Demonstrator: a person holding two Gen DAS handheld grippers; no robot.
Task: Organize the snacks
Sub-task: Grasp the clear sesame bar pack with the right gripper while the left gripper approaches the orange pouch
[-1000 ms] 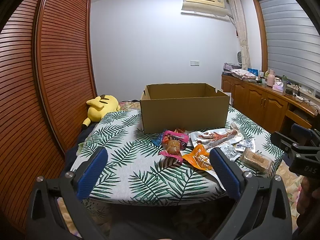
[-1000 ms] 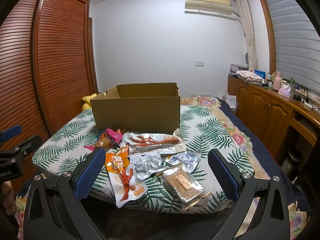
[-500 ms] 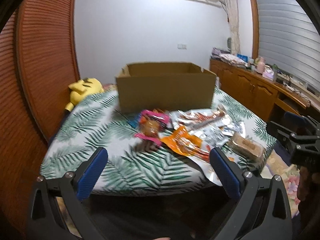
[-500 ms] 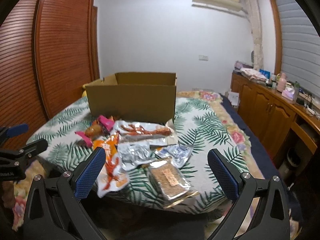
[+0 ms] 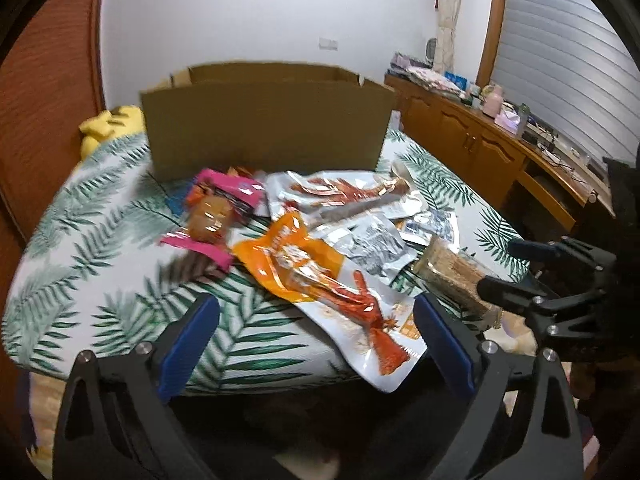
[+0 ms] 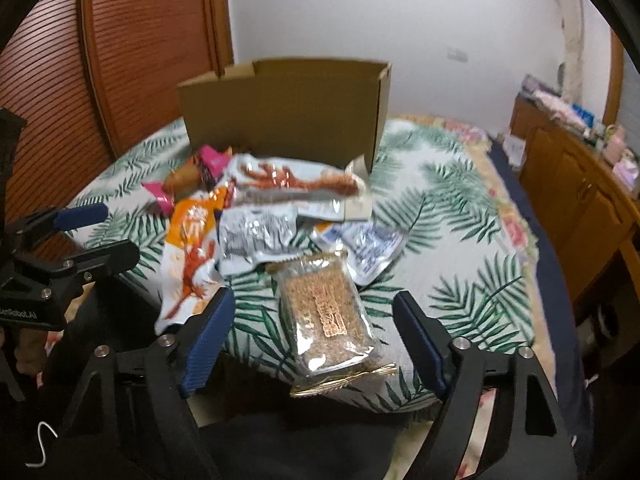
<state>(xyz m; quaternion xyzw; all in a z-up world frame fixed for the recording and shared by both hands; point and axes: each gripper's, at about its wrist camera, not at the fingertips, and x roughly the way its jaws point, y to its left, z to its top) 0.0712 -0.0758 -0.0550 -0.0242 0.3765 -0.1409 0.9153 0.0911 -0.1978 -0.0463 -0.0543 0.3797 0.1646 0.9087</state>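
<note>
Several snack packets lie on a palm-leaf cloth in front of an open cardboard box (image 5: 264,120) (image 6: 284,116). An orange packet with a red claw print (image 5: 320,276) (image 6: 188,256) hangs over the near edge. A pink packet (image 5: 216,216), a long silver packet (image 5: 344,196) and a clear packet of brown cake (image 6: 326,316) (image 5: 456,276) lie around it. My left gripper (image 5: 316,332) is open and empty, just short of the orange packet. My right gripper (image 6: 314,328) is open and empty, its fingers either side of the brown cake packet.
The covered table (image 5: 100,248) drops off at the near edge. A yellow plush (image 5: 108,128) lies at the far left by a slatted wooden wardrobe (image 6: 132,52). A wooden sideboard (image 5: 492,144) with clutter runs along the right wall.
Both grippers have moved forward and down toward the snacks, which now look much larger. The right gripper has closed in on the brown cake packet. Both stay open.
</note>
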